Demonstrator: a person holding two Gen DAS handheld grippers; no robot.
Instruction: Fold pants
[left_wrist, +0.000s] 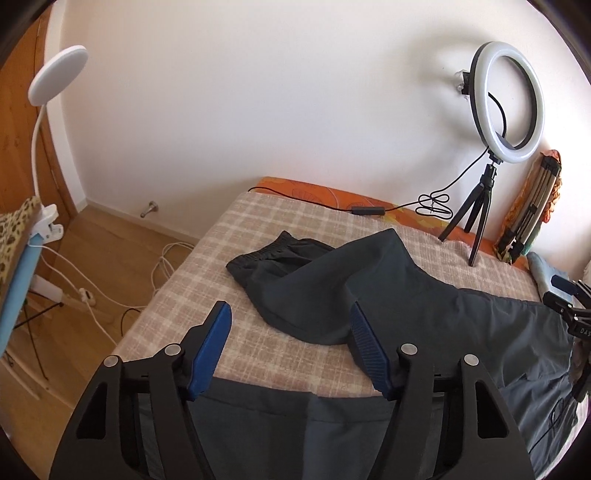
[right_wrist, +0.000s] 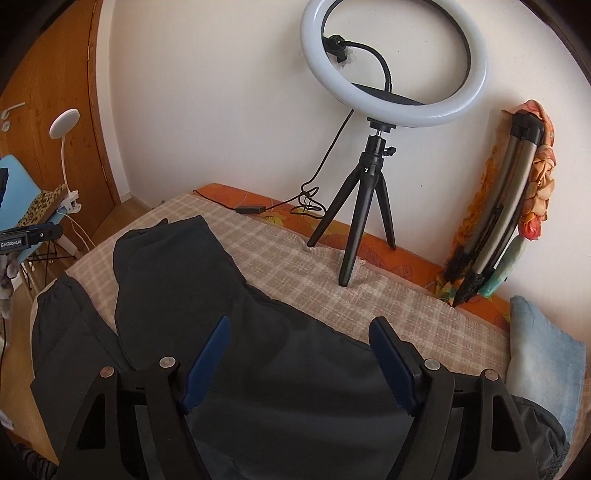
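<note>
Dark grey pants (left_wrist: 388, 295) lie spread on the checked blanket (left_wrist: 192, 288) of a bed, one leg bent across toward the far left, another part under my left gripper. My left gripper (left_wrist: 290, 325) is open and empty above the near edge of the bed, its blue pads (left_wrist: 210, 354) either side of a bare patch of blanket. My right gripper (right_wrist: 303, 339) is open and empty, hovering just over the pants (right_wrist: 277, 369). The right gripper also shows at the right edge of the left wrist view (left_wrist: 565, 306).
A ring light on a black tripod (right_wrist: 364, 206) stands on the far side of the bed with its cable (left_wrist: 369, 210). A folded frame (right_wrist: 502, 206) leans on the wall. A blue cushion (right_wrist: 543, 358) lies at right. A clip lamp (left_wrist: 48, 110) and floor cables (left_wrist: 110, 291) are at left.
</note>
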